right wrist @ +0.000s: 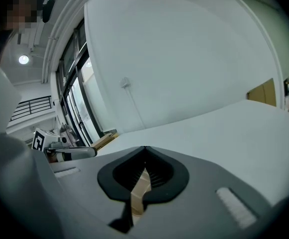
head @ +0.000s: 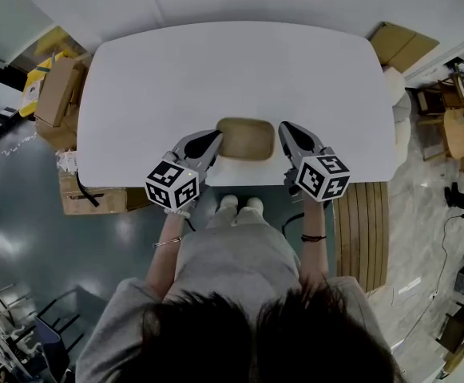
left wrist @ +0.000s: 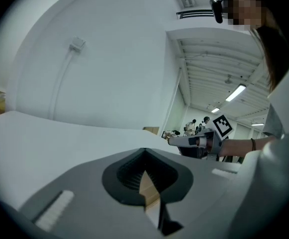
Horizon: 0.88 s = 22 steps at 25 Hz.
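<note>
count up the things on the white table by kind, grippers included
tan piece: 1, lying at the near edge of the white table
grippers: 2, the left gripper and the right gripper, the tongs of each shut on one edge of that piece
total: 3

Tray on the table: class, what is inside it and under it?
Inside the tray only its brown floor shows. Under it is the white table; that patch is covered. The left gripper and right gripper clamp its sides.
</note>
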Each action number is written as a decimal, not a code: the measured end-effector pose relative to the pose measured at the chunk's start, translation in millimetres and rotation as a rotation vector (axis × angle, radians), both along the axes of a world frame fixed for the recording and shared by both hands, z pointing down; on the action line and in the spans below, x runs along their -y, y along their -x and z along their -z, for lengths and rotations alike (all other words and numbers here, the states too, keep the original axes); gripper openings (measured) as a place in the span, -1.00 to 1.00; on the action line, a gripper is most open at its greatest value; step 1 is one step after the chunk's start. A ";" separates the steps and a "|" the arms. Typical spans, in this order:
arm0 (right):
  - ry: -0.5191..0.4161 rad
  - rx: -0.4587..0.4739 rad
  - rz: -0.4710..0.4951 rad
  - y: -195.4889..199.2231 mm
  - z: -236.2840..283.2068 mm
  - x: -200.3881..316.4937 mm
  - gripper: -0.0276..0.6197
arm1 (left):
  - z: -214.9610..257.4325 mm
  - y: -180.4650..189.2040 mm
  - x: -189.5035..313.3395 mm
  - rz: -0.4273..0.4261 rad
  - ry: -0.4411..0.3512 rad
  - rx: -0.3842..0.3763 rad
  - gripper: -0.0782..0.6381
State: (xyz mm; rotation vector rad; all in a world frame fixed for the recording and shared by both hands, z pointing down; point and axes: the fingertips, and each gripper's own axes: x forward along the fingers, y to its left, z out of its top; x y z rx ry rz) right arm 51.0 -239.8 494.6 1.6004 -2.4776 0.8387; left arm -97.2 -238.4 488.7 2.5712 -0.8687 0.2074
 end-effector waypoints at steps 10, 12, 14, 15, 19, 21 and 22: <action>0.144 0.057 -0.044 -8.2 -32.8 -10.9 -0.88 | -17.9 -15.2 -4.0 -0.042 0.052 -0.001 -0.79; 0.191 0.055 -0.037 -7.9 -44.5 -14.9 -0.88 | -22.5 -17.2 -6.5 -0.042 0.060 0.003 -0.79; 0.228 0.062 -0.042 -7.8 -53.1 -17.8 -0.88 | -26.2 -18.0 -8.8 -0.042 0.067 0.004 -0.79; 0.243 0.064 -0.049 -8.2 -56.6 -18.6 -0.88 | -27.9 -18.1 -9.6 -0.042 0.071 0.005 -0.79; 0.285 0.072 -0.054 -7.6 -69.1 -19.6 -0.88 | -34.7 -17.6 -11.9 -0.035 0.081 0.008 -0.79; 0.288 0.078 -0.040 -6.5 -70.8 -19.8 -0.88 | -37.0 -18.5 -13.1 -0.031 0.084 0.009 -0.79; 0.286 0.072 -0.035 -6.5 -71.0 -19.6 -0.87 | -37.8 -19.0 -13.6 -0.030 0.086 0.010 -0.79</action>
